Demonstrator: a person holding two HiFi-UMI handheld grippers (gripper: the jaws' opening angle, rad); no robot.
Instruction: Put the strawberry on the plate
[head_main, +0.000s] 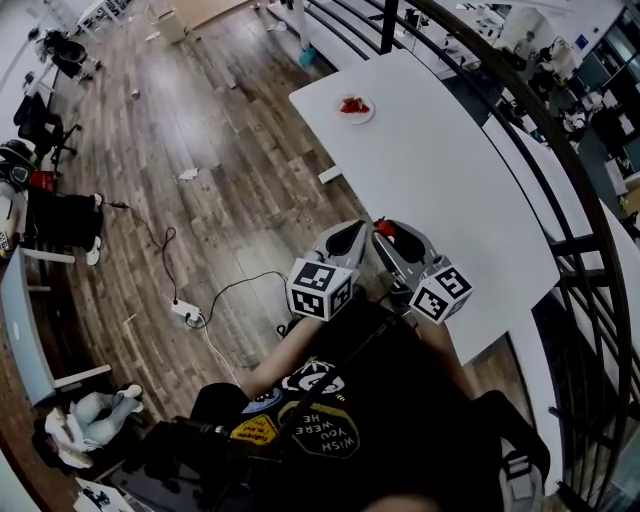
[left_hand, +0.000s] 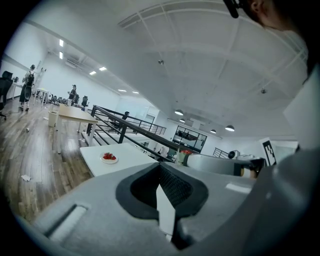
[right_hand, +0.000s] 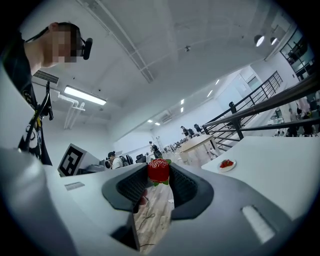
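A red strawberry (right_hand: 158, 170) sits between the fingertips of my right gripper (right_hand: 158, 173), which is shut on it and held in the air. In the head view this strawberry (head_main: 386, 228) shows at the tip of the right gripper (head_main: 387, 233), just off the near edge of the white table (head_main: 440, 180). My left gripper (head_main: 356, 229) is close beside it on the left, its jaws together with nothing in them. A small white plate (head_main: 355, 108) with red strawberries on it stands at the table's far end; the plate (right_hand: 226, 164) lies ahead to the right.
A black railing (head_main: 560, 190) runs along the table's right side. On the wooden floor to the left lie a power strip with cables (head_main: 185, 312) and scraps. Chairs and desks stand at the far left. The person's dark-shirted body fills the bottom.
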